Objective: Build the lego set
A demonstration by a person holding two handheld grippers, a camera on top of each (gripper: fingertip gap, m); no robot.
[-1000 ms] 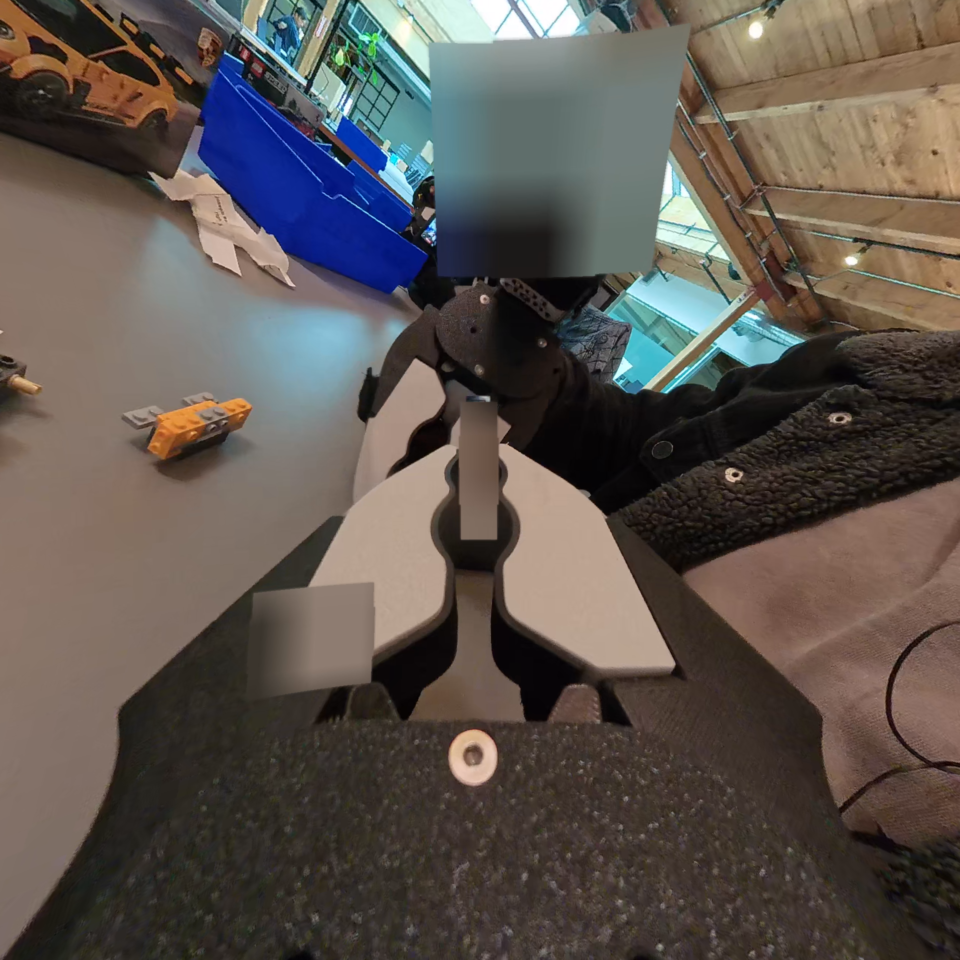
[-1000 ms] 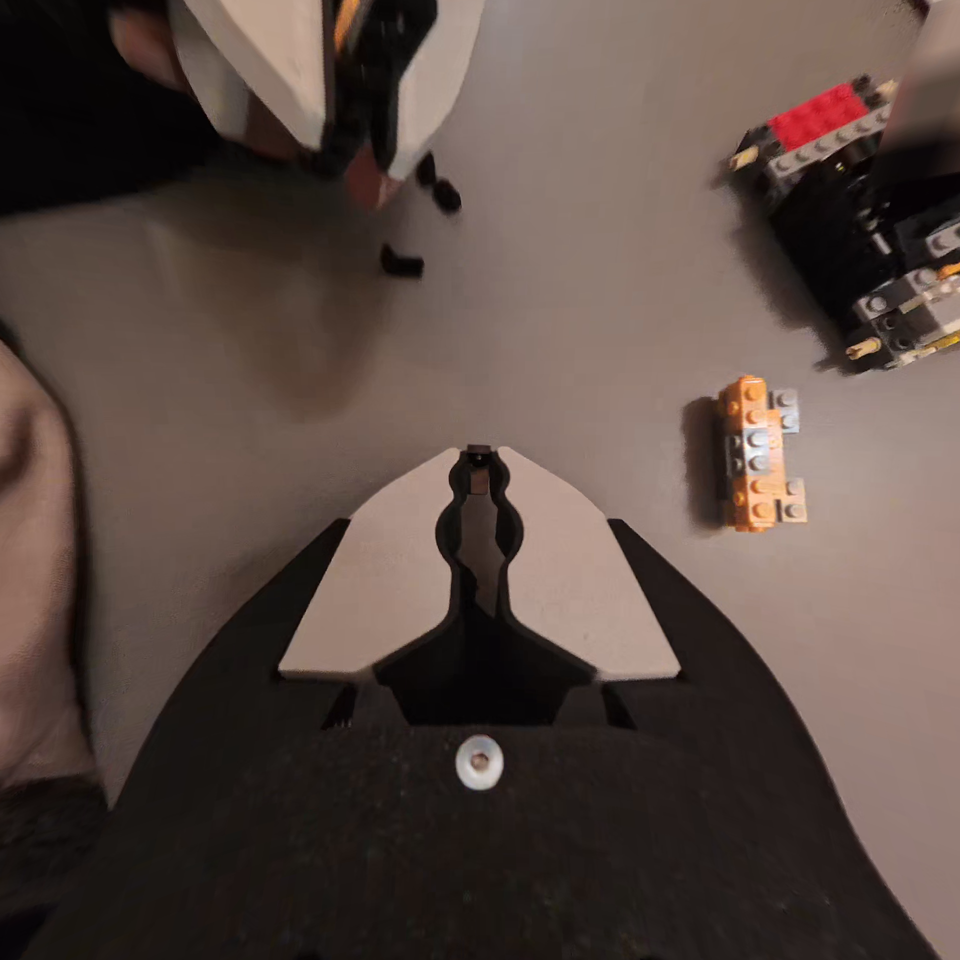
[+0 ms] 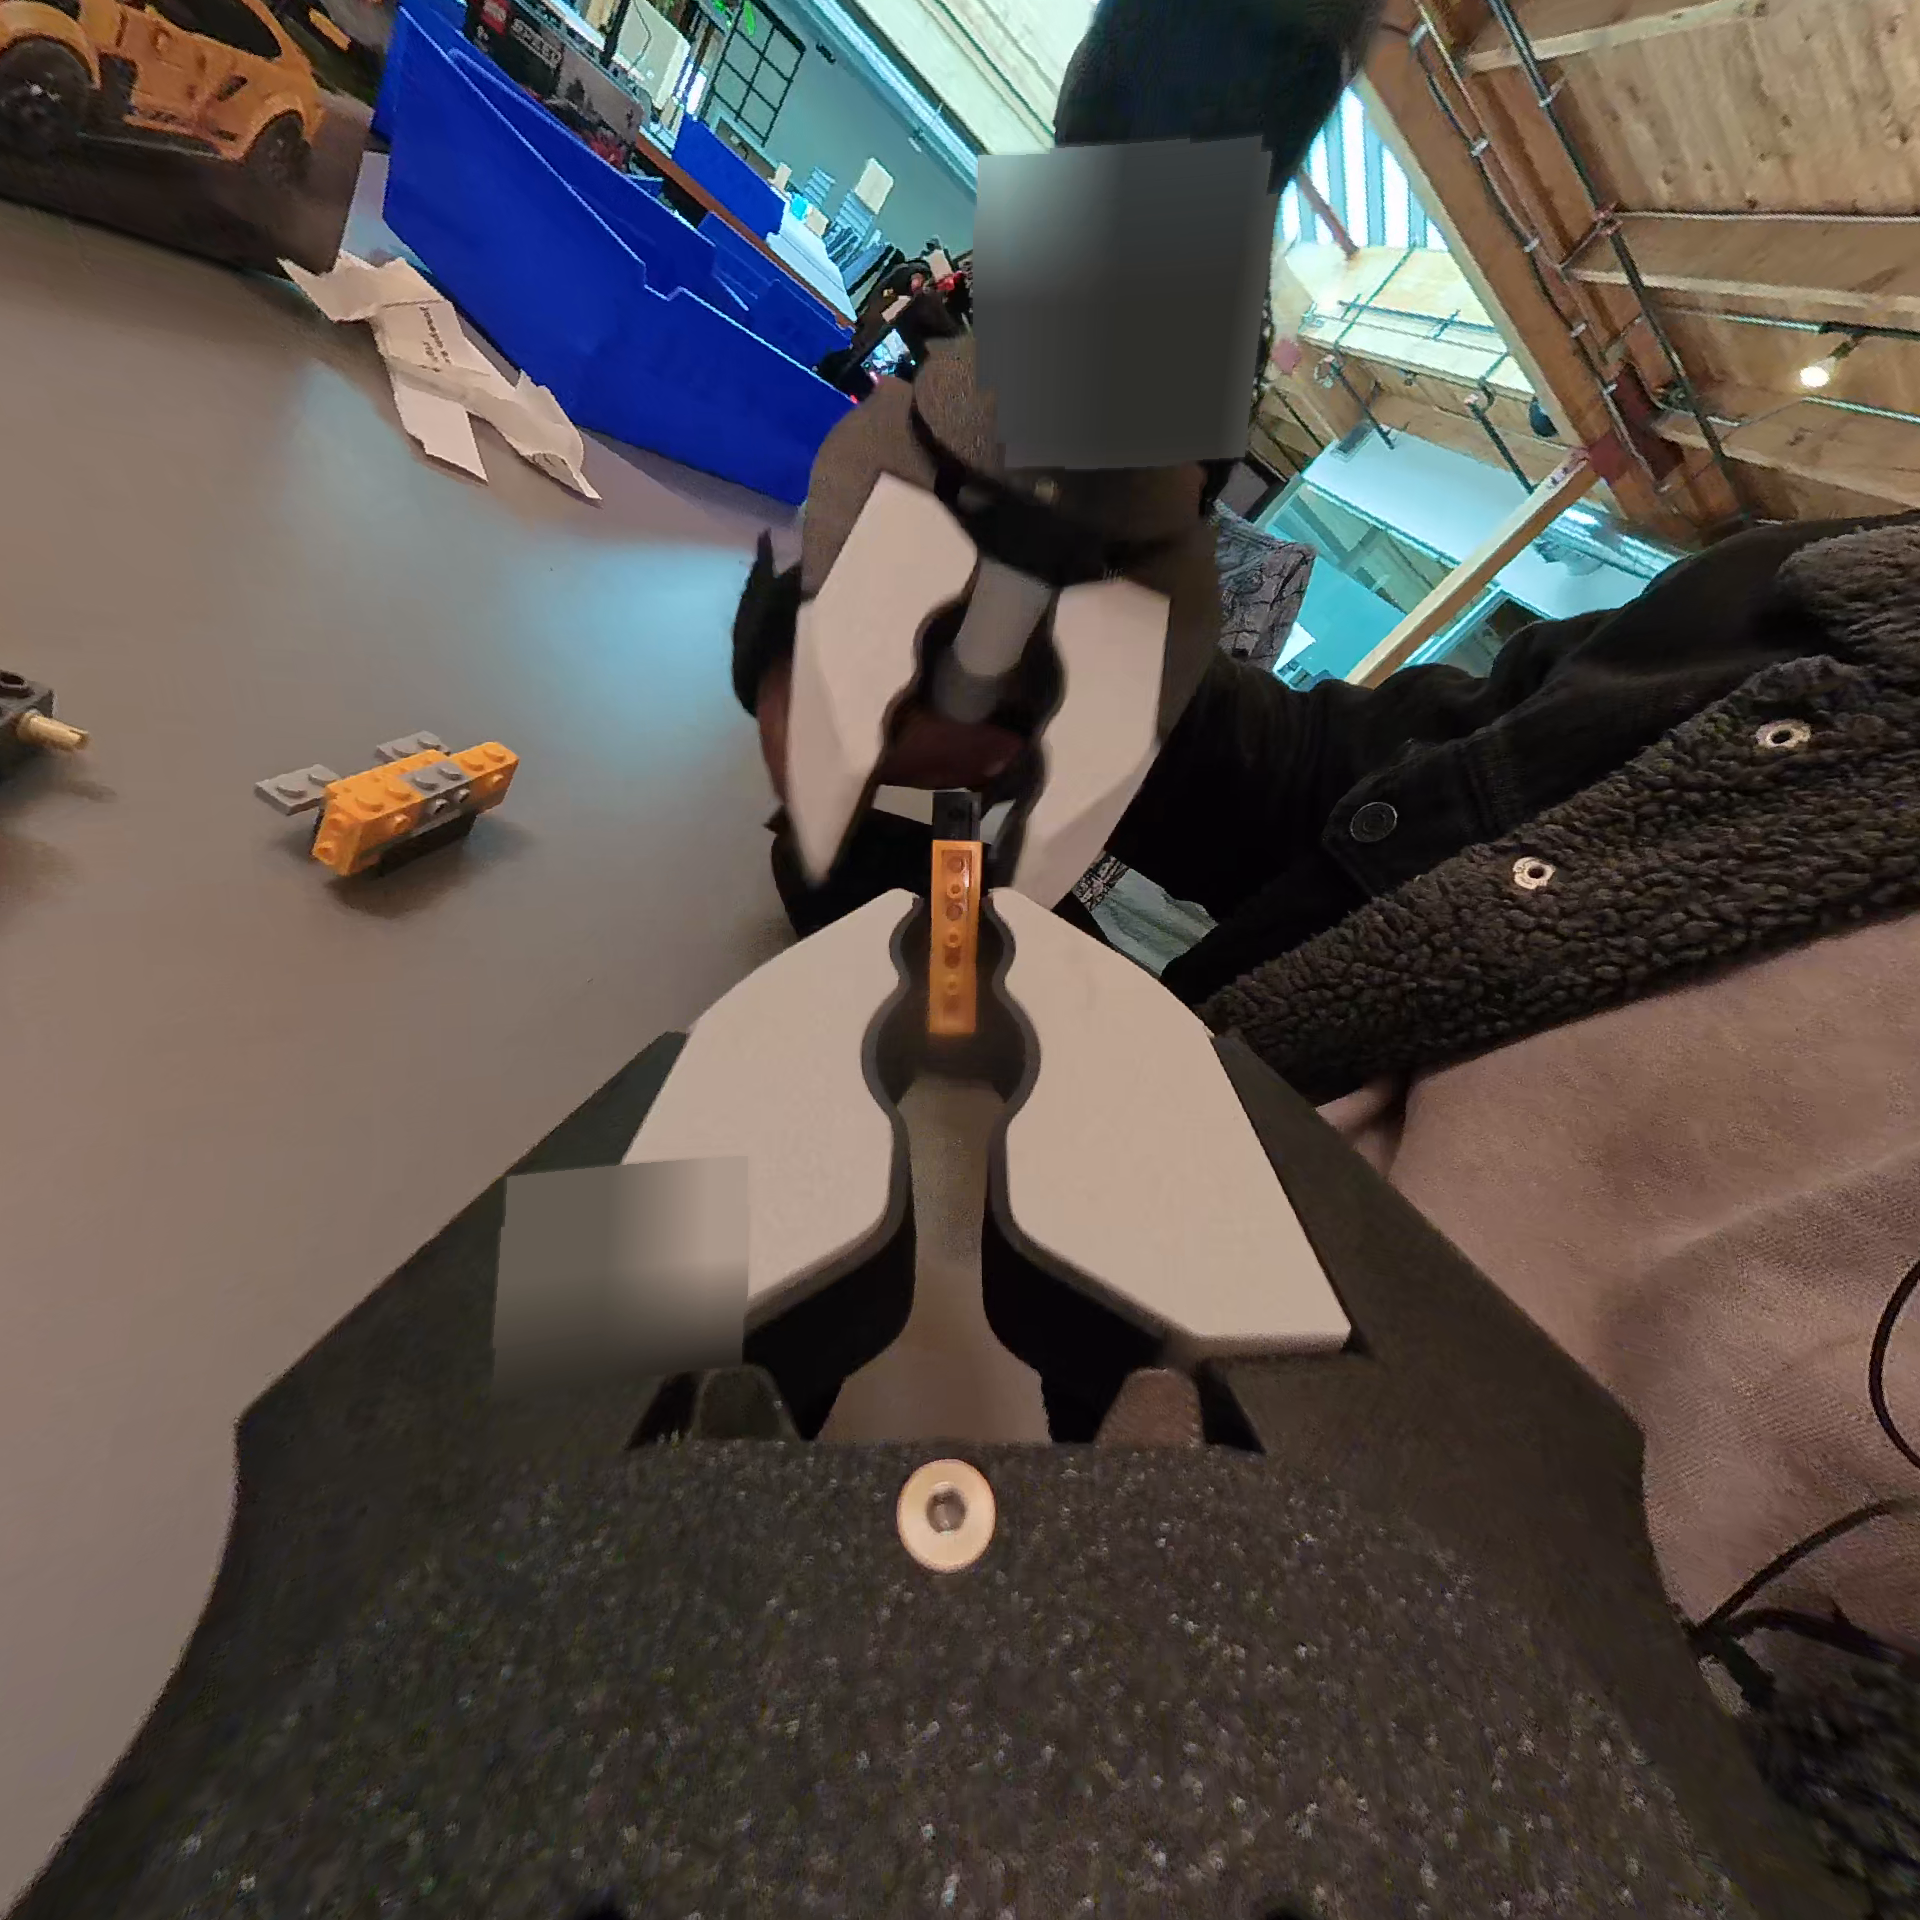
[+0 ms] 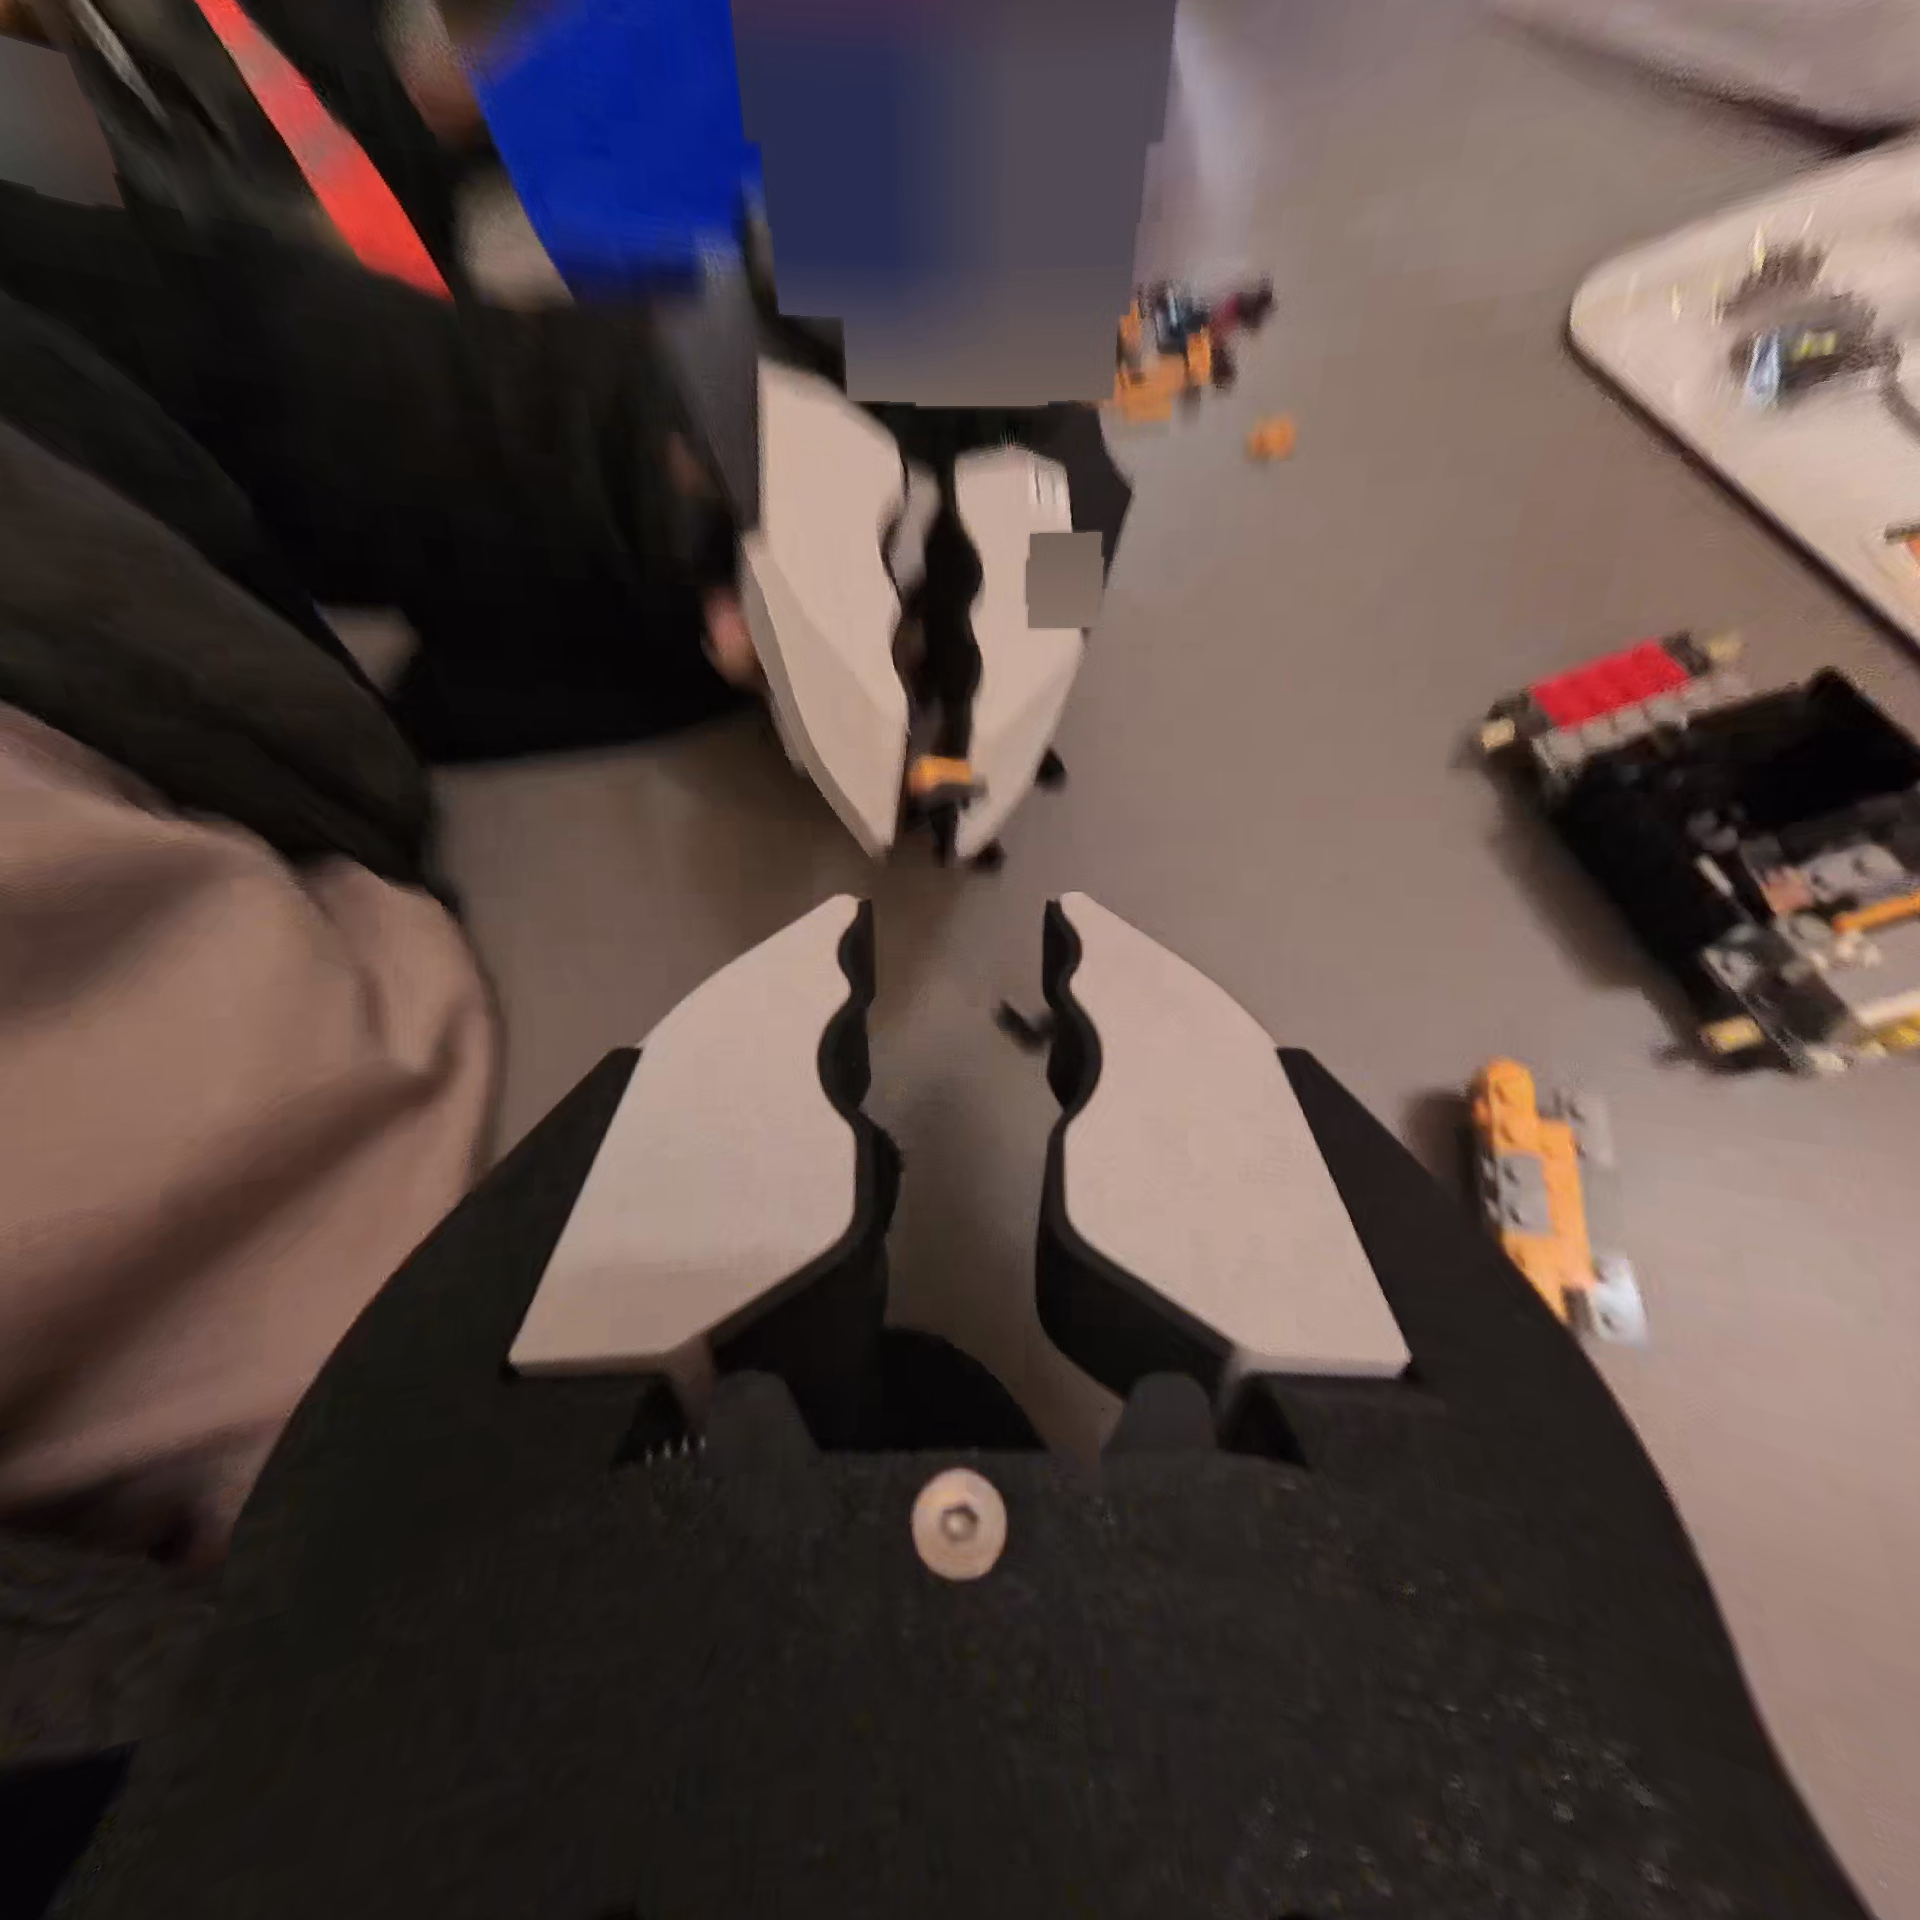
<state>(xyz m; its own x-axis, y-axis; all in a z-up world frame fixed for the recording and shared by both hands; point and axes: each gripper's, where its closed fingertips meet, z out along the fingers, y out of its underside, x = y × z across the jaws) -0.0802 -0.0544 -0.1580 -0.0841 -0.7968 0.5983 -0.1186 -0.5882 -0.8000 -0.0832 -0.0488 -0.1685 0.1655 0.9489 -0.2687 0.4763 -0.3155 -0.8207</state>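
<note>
Your left claw (image 3: 951, 914) is clamped on a narrow orange plate (image 3: 953, 951), which stands lengthwise between the two pale fingers with its studded face toward the camera and a small black piece (image 3: 954, 816) fixed on its far end, past the tips. The claw is raised and tipped upward, so its view runs across the table (image 3: 208, 1039) toward your dark fleece jacket (image 3: 1558, 831). Your right claw (image 4: 958, 914) points back at it nearly tip to tip, with its fingers spread apart and nothing between them; through the gap a small black piece lies on the grey table, though blur hides its shape. Off to the side, a small orange and grey assembly (image 3: 400, 795) rests on the table. Beyond it in the right wrist view sits the larger black build (image 4: 1745, 862) with red studs on top. Farther off lie crumpled white paper (image 3: 447, 374) and a blue bin (image 3: 582, 270).
</note>
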